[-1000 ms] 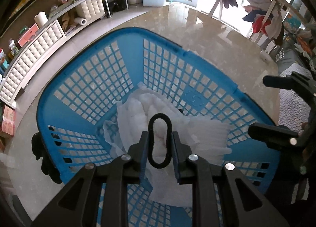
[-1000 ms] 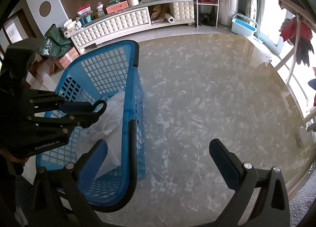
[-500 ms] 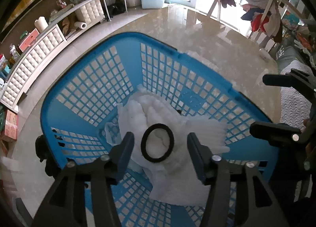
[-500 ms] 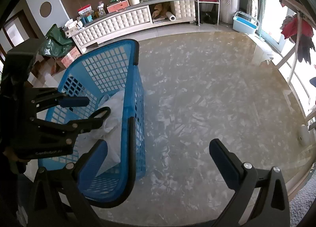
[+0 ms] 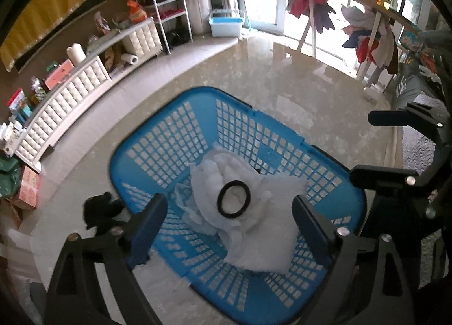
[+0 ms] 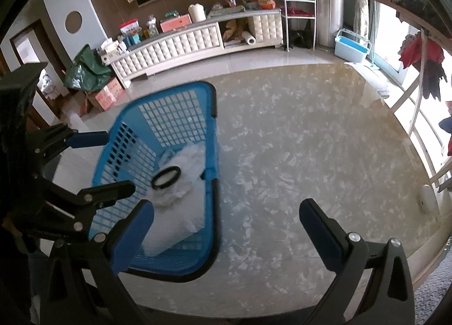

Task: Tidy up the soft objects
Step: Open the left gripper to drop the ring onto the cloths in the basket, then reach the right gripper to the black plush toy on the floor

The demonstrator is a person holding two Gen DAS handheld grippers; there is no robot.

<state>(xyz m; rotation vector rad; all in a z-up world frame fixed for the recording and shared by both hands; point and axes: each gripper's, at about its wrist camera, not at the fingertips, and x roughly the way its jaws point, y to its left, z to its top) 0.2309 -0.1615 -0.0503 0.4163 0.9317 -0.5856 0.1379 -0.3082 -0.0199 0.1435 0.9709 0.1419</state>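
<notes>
Presently, step: hair tie delivered; next soft item to fetch.
Left gripper (image 5: 228, 212): jaws spread wide, empty, above the basket (image 5: 180, 127).
Right gripper (image 6: 226, 220): jaws spread wide, empty, over bare floor (image 6: 310, 133).
Hair tie (image 5: 234, 198): black ring lying free on white cloth (image 5: 254, 226) inside the basket.
Black item (image 5: 99, 212): on the floor, just beside the basket's wall; likely next.
Technique: lift clear of the rim, descend vertically on the item, close on a thick fold.
</notes>
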